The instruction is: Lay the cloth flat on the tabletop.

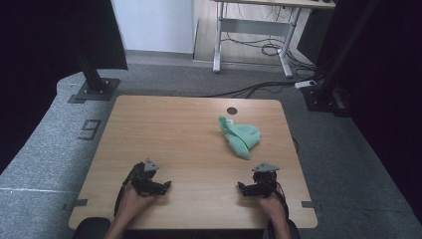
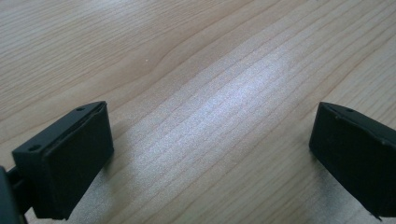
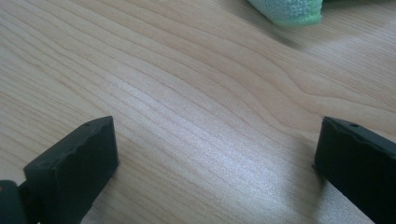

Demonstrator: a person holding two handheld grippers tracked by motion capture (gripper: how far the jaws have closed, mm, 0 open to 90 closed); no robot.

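A crumpled mint-green cloth (image 1: 240, 137) lies on the wooden table (image 1: 169, 129), right of centre and near the far side. Its edge (image 3: 289, 10) peeks in at the top of the right gripper view. My left gripper (image 1: 160, 187) rests low over the table's near left part, open, with bare wood between its jaws (image 2: 212, 140). My right gripper (image 1: 245, 188) sits over the near right part, open too, a short way in front of the cloth and apart from it (image 3: 215, 154). A hand holds each gripper from the near edge.
A small dark round hole (image 1: 232, 110) marks the table near its far edge, just behind the cloth. Black frame posts (image 1: 92, 74) stand on the grey carpet at the far left and far right. A desk with cables (image 1: 259, 47) stands farther back.
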